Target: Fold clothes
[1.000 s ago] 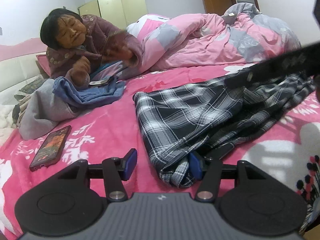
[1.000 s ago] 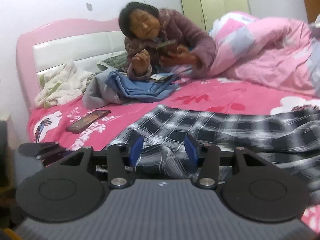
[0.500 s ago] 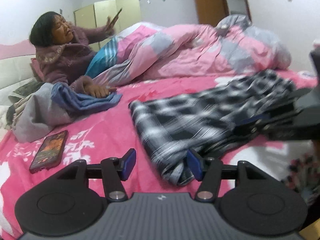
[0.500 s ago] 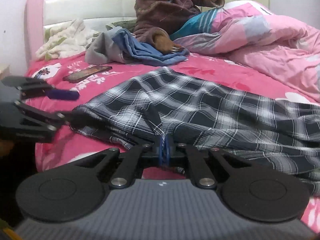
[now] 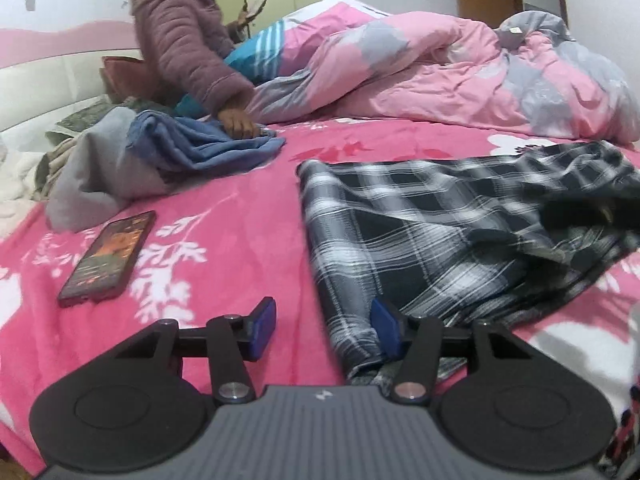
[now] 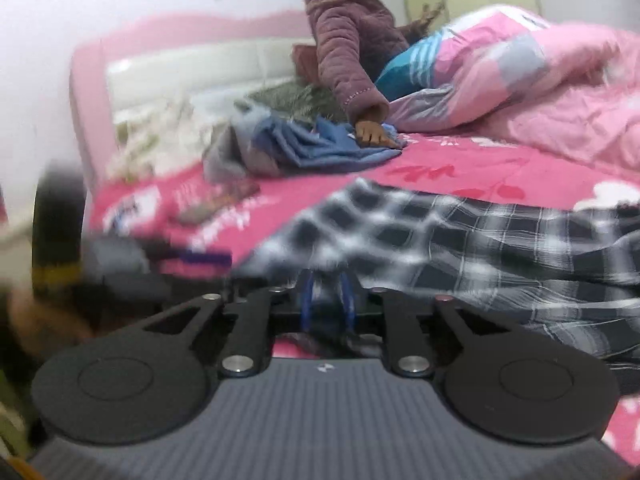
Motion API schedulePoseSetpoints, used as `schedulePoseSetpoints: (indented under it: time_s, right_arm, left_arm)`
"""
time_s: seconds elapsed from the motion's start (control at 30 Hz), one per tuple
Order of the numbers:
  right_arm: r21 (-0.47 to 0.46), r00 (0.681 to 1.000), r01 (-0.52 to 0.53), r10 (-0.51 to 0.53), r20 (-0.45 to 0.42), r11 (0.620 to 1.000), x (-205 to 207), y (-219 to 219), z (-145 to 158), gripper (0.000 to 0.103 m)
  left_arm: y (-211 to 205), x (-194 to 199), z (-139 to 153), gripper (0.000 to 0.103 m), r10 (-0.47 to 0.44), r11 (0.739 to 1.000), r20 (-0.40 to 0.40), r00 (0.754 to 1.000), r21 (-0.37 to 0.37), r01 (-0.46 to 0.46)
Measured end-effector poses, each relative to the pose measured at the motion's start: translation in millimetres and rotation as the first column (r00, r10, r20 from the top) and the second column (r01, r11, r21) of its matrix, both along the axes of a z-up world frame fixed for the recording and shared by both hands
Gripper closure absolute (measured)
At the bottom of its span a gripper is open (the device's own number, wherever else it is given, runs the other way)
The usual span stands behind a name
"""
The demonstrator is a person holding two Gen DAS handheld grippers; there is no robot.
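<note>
A black-and-white plaid garment (image 5: 420,232) lies spread on the pink bedspread (image 5: 224,240). My left gripper (image 5: 324,330) is open low over the bed. Its right pad touches the garment's near corner, which lies partly between the fingers. In the right wrist view the plaid garment (image 6: 460,240) runs off to the right. My right gripper (image 6: 327,300) is shut on a bunched edge of it, and the picture is blurred by motion. A dark blurred shape over the garment's right end (image 5: 584,216) looks like the right gripper. The left gripper's blue pad (image 6: 200,258) shows blurred at the left.
A phone (image 5: 108,258) lies face up to the left of the garment. Behind it sit a pile of blue and grey clothes (image 5: 192,152) and a person in a purple jacket (image 5: 180,40), one hand on the pile. A pink quilt (image 5: 440,72) fills the far side.
My right gripper went from open to shut on the garment's edge and is moving with it. The garment's right end has shifted. The person has turned away. My left gripper stays open.
</note>
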State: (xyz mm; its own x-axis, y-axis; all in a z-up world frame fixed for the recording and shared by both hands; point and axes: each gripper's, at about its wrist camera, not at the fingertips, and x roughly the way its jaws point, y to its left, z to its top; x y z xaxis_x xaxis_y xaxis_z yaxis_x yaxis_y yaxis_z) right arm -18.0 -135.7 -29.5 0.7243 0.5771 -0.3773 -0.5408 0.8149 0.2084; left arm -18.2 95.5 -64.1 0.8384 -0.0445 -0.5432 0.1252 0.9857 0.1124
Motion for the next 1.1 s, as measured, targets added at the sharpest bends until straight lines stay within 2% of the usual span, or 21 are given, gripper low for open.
schedulePoseSetpoints:
  time_s: [0.07,0.17,0.37,0.67,0.73,0.83,0.93,1.03,1.1]
  right_arm:
    - [0.051,0.999,0.013,-0.011,-0.041,0.999,17.9,1.1,3.1,0.084]
    - [0.043,0.991,0.022,-0.016,-0.134,0.999,50.8,19.6,0.2,0.084]
    - [0.001,0.961,-0.087,0.084,-0.262,0.996,74.6,72.1,-26.3,0.083]
    - [-0.002,0.972,-0.017,0.016,-0.233,1.0,73.9,77.7,-20.2,0.083]
    - [-0.002,0.967,-0.083,0.08,-0.242,0.997,65.3,88.8,-25.2,0.083]
    - [-0.026,0.96,-0.216,0.207,-0.187,0.976,36.1,104.5,-22.5,0.083]
    - [-0.029,0.957,-0.247,0.239,-0.164,0.969,13.3,103.1,-19.4,0.083]
    - [0.008,0.97,-0.196,0.195,-0.146,0.981,0.3,80.9,-10.4,0.083]
    - [0.035,0.983,-0.129,0.133,-0.126,0.991,-4.1,60.9,-2.4,0.083]
  left_arm:
    - [3.5,-4.4,-0.3,0.051,0.015,1.0,-0.005,1.0,-0.006,-0.015]
    - [12.0,-9.9,-1.8,0.053,0.031,0.999,-0.009,0.999,-0.017,-0.031]
    - [23.7,-17.1,-2.9,0.053,0.043,0.998,0.009,0.999,-0.041,-0.042]
    - [36.1,-20.7,-4.4,0.053,0.067,0.996,0.015,0.998,-0.068,-0.065]
    - [40.4,-22.6,-3.4,0.054,0.077,0.994,0.017,0.997,-0.082,-0.075]
    - [47.4,-25.5,0.1,0.054,0.095,0.99,0.028,0.995,-0.108,-0.091]
    - [51.2,-27.3,6.3,0.055,0.108,0.987,0.054,0.993,-0.125,-0.101]
    - [46.8,-27.8,13.7,0.053,0.084,0.99,0.098,0.992,-0.123,-0.072]
    - [36.5,-26.8,18.8,0.048,0.04,0.994,0.124,0.992,-0.105,-0.027]
